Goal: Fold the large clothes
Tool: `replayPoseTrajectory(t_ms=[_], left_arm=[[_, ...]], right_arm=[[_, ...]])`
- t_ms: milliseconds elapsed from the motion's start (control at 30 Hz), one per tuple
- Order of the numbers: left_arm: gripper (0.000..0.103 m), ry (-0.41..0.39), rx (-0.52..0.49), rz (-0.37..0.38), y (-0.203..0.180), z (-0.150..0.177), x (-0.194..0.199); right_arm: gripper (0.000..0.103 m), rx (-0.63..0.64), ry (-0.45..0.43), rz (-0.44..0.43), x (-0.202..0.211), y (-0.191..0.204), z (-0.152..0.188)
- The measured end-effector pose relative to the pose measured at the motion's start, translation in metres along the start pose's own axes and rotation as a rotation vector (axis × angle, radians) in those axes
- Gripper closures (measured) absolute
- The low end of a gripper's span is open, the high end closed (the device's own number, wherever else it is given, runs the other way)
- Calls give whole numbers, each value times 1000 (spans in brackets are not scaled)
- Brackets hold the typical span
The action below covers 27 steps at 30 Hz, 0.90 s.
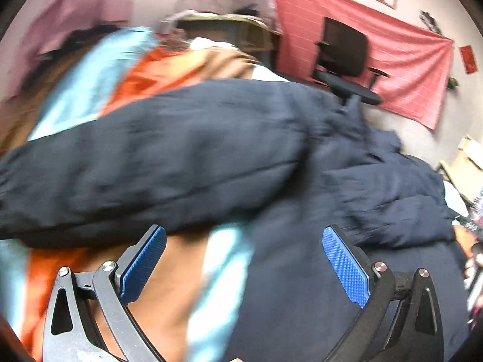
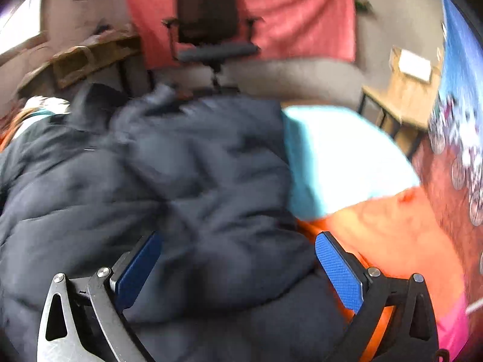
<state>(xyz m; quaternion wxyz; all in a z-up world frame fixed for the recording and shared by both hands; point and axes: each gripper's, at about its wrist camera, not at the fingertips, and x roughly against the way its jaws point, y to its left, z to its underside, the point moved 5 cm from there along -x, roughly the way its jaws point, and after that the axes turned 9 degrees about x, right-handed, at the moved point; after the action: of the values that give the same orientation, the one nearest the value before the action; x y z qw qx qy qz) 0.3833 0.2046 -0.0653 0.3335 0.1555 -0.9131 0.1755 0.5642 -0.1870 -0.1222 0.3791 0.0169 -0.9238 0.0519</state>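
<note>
A large dark navy padded jacket [image 1: 196, 157] lies spread over a striped cloth of orange, light blue and tan [image 1: 169, 274]. In the left wrist view one sleeve or folded part runs across the middle. My left gripper [image 1: 244, 241] is open and empty above the jacket's near edge. In the right wrist view the jacket [image 2: 193, 181] fills the left and middle. My right gripper [image 2: 238, 244] is open and empty, its jaws either side of the puffy fabric. Both views are blurred.
A black office chair [image 1: 344, 57] stands behind the work surface, before a pink wall hanging [image 1: 401, 60]; it also shows in the right wrist view [image 2: 211, 30]. A wooden side table [image 2: 404, 102] stands at the right. The striped cloth [image 2: 347, 163] lies bare right of the jacket.
</note>
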Motion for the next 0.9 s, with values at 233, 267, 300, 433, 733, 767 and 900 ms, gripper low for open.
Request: replayPoseTrajectory(t_ms=[233,267,300,433,733,767,900], left_arm=[[1,-68,119,-180,98,17,36],[1,-57,161,-200,114,19,38],[1,-53,187,-216,124,20,40],[1,-63,351,-318,171,18,43],[1,-102,581,-258,225,5,46],[1,-106,580,-264,227,5,47],[1,-120,578,-304,227,3,41]], right_arm=[[0,169,-70,-207,46,120,-21],[0,194,-81,-247,53,144,-22],[0,210,-86,-267,55,159,-24],[0,296,-117,-318,60,225,-27],[0,406,-42,-198,4,305,-24],[0,414,-30,-188,-4,305,-20],[0,435,-71,-161,-7,309,-11]])
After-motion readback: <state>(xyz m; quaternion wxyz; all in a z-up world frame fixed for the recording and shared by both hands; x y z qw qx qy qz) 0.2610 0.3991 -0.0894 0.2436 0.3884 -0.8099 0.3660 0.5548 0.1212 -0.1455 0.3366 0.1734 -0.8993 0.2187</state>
